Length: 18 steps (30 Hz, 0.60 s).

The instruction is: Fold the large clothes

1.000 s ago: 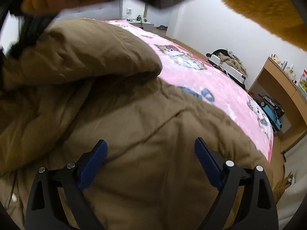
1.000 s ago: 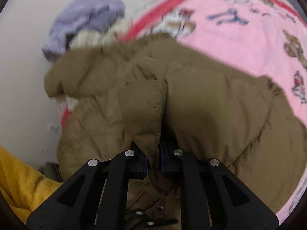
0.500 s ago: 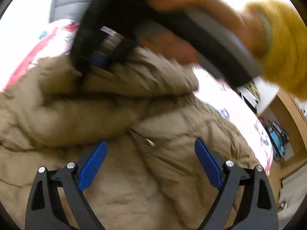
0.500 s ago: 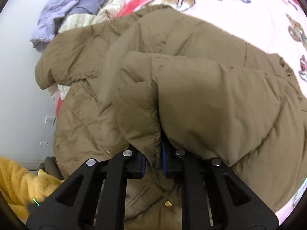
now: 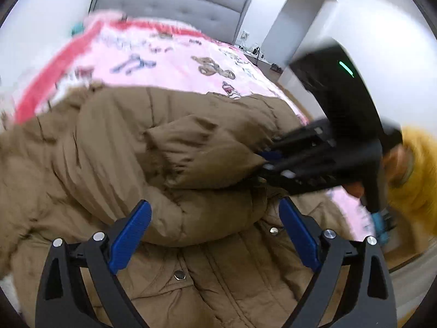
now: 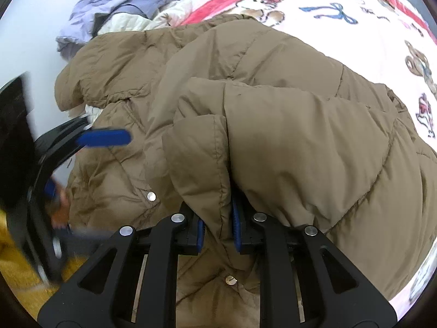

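Coat point(image 6: 273, 114): olive-brown, with silver snaps.
Blanket point(image 5: 169, 57): pink, edged in red, printed with bears and blue bows.
Pads point(image 5: 131, 232): blue, on black frames.
Sleeve point(image 5: 418, 177): mustard yellow.
Headboard point(image 5: 169, 2): grey, tufted.
Clothes pile point(image 6: 120, 2): lavender and cream.

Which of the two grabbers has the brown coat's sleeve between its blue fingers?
The right gripper: its jaws sit nearly together with the brown coat's sleeve cuff between them. The left gripper is spread wide, holding nothing.

Brown puffer coat point(image 5: 169, 164) on pink bedspread point(image 5: 174, 63), left claw point(image 5: 215, 235) spread, right claw point(image 5: 269, 160) seemingly pinching sleeve point(image 5: 202, 150)
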### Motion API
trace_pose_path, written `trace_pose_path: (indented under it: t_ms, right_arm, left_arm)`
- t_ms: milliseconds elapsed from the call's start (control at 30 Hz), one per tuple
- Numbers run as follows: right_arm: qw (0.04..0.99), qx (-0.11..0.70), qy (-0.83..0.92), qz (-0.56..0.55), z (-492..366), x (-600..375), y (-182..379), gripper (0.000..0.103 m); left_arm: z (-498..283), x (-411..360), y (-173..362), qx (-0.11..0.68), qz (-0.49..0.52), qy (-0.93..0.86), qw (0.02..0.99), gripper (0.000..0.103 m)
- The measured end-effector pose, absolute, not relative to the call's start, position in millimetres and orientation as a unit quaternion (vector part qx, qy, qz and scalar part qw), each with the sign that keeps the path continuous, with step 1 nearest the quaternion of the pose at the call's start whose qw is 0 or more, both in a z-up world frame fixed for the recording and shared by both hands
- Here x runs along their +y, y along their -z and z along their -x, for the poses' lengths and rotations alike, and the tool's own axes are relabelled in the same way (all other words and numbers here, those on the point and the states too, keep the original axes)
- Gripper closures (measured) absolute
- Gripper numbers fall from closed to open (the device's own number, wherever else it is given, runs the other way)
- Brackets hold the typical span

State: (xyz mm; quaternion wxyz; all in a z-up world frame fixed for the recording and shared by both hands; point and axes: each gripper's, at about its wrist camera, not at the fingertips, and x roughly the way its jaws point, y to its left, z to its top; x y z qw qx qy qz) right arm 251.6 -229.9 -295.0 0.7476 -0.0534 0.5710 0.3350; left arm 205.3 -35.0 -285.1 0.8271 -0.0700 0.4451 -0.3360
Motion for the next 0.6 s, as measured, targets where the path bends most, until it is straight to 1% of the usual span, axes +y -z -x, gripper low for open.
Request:
trace_pose_path:
  t_ms: [100,167,333,400,533,567,600]
  right_arm:
    - [0.758,0.552,-0.341,0.062,-242.8,-235.7,294.6,0.087]
    - [0.773,0.526,-0.346,0.082,-232.6,-237.7,293.6,0.087]
    - [0.802,0.483,-0.335,0.106,-217.4,-234.6,291.3,0.087]
    - [0.807,0.478,-0.330,0.107,-215.5,-233.2,291.4,0.087]
    - [0.814,0.473,-0.321,0.106,-213.4,-232.1,293.2,0.087]
    - [0.816,0.470,-0.319,0.108,-212.4,-231.5,292.9,0.087]
    - [0.819,0.466,-0.315,0.110,-210.2,-230.0,292.5,0.087]
  left_arm:
    - [-227.8,-13.2,286.0,0.456,0.139,0.355,0.804,0.010]
    - [-245.2,-3.7,286.2,0.467,0.177,0.365,0.786,0.010]
    - [-285.1,-6.5,300.0,0.489,0.242,0.370,0.752,0.011]
    - [-297.2,-12.7,308.4,0.494,0.262,0.373,0.740,0.019]
    - [-304.1,-25.3,311.8,0.495,0.270,0.390,0.728,0.024]
    - [-306.4,-28.1,311.5,0.493,0.271,0.392,0.728,0.029]
    - [-307.9,-31.3,311.6,0.494,0.268,0.391,0.729,0.039]
